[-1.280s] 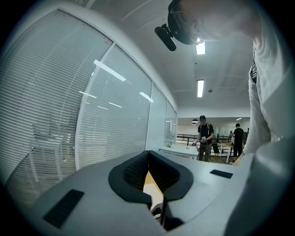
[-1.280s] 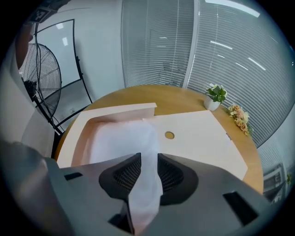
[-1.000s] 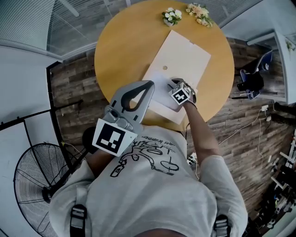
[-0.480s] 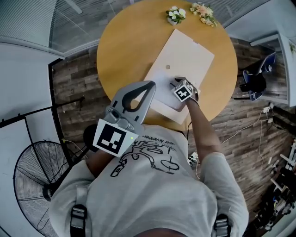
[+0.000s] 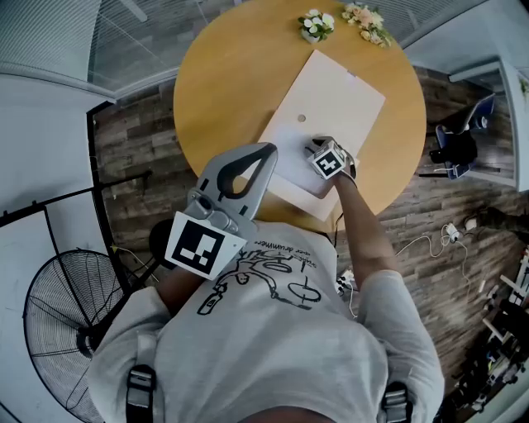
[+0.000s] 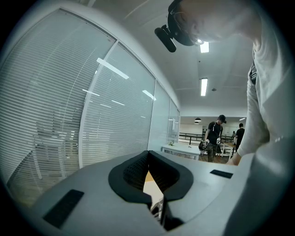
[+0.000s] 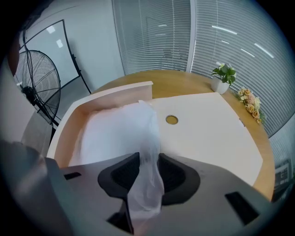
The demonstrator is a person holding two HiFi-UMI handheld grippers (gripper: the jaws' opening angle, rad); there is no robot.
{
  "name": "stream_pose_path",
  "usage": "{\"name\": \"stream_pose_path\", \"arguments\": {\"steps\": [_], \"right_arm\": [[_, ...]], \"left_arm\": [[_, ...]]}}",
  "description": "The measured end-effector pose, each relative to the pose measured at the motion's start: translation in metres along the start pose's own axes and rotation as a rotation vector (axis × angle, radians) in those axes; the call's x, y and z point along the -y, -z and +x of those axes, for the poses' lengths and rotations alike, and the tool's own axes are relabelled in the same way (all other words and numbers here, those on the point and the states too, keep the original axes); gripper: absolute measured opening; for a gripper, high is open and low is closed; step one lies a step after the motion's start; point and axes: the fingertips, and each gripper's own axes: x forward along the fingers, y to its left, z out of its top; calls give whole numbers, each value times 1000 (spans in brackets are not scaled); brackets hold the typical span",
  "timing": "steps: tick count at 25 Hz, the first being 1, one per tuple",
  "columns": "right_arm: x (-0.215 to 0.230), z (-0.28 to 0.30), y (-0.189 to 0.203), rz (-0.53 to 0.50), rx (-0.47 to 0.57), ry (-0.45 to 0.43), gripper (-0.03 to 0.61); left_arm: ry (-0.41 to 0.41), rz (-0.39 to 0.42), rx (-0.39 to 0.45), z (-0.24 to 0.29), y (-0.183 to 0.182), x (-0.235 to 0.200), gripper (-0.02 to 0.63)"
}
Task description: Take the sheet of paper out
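Observation:
A cream envelope (image 5: 335,91) with a round clasp lies on the round wooden table (image 5: 223,74). A white sheet of paper (image 5: 289,161) sticks out of its near end. My right gripper (image 5: 314,150) points steeply down at that end. In the right gripper view the sheet of paper (image 7: 115,133) rises in a bunched fold between the jaws of the right gripper (image 7: 148,159), which are closing on it; the pads press it. The envelope (image 7: 203,129) spreads out behind. My left gripper (image 5: 269,150) hovers level over the near table edge, tips together, holding nothing; the left gripper (image 6: 148,154) faces the room.
Two small flower pots (image 5: 316,25) (image 5: 369,23) stand at the table's far edge. A floor fan (image 5: 62,322) stands at the lower left and a chair (image 5: 450,144) at the right. Glass walls with blinds (image 7: 184,32) lie beyond the table. People (image 6: 219,136) stand far off.
The head view has shifted a little. Both grippers keep their places relative to the envelope and the sheet.

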Motion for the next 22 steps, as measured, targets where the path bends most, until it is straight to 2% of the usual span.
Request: {"name": "stream_pose_path", "arguments": {"steps": [12, 22], "right_arm": [[-6, -2, 4, -2, 18, 17, 34], [-1, -19, -3, 98, 105, 46, 14]], "left_arm": [[2, 0, 4, -2, 1, 3, 21], [8, 6, 11, -4, 0, 8, 21]]}}
